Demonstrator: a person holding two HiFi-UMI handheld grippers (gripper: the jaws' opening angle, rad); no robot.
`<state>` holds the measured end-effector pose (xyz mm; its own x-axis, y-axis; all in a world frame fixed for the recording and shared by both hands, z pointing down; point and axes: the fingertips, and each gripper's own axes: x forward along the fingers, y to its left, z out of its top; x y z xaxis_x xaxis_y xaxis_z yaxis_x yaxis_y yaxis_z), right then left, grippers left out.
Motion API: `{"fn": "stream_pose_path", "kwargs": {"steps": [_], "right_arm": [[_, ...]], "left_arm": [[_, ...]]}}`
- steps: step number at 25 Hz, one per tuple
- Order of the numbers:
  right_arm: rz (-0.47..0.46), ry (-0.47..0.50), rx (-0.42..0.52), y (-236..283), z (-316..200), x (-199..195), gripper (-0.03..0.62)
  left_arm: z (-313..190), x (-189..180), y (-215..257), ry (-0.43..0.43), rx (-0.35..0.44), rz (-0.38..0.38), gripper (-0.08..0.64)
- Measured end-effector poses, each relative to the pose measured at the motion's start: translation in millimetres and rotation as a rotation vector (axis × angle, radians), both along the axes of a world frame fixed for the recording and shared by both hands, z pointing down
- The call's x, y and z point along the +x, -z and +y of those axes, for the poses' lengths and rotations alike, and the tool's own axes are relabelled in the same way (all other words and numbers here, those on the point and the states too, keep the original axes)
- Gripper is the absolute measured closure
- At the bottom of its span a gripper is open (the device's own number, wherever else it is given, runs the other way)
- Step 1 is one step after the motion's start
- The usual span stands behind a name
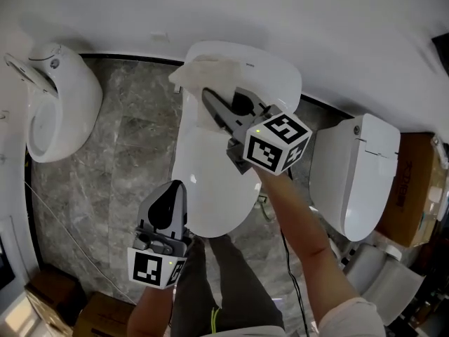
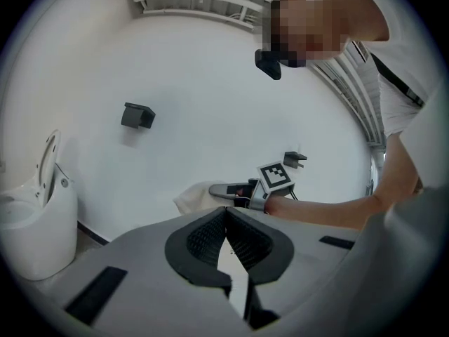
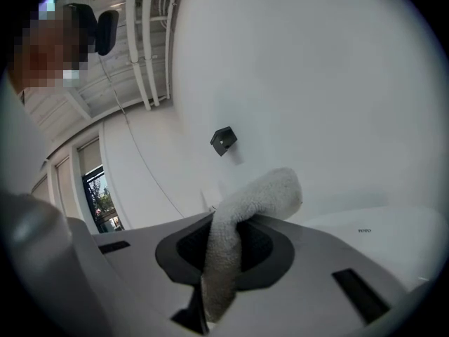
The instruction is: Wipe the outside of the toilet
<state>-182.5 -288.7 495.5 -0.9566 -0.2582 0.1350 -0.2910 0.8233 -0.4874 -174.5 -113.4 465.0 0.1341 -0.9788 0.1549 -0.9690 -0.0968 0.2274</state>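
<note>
At the wall end of the toilet [image 1: 210,181], on its flat rear top, the right gripper [image 1: 212,102] presses a white cloth [image 1: 198,76] against the porcelain. Its fingers [image 3: 273,251] are clamped tight on the cloth [image 3: 235,237], which runs up between them and folds over past their tips toward the toilet's back. The left gripper [image 1: 172,192] hangs over the front rim of the toilet, the end nearest the person. Its fingers [image 2: 203,239] are pressed together at the tips and hold nothing.

The toilet's long axis runs from the wall straight toward the person, with the lid down. The cloth lies at the far end of that axis, slightly to the toilet's left side as the person faces it, and the right gripper points along the axis toward the wall. The wiping therefore looks to fall to the right arm: from where the cloth sits, the unwiped outside lies back toward the person along the lid and down both flanks. The left gripper is nearer the front rim but carries no cloth, so it seems best placed only to steady.
</note>
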Motion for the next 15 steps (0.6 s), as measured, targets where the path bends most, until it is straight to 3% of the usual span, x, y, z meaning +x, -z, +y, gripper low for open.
{"fn": "stream_pose_path", "kwargs": {"steps": [15], "right_arm": [[0.083, 0.071, 0.03, -61.3, -55.7, -84.3, 0.522]], "left_arm": [[-2.1, -30.8, -53.3, 0.09, -0.009, 0.013, 0.542]]}}
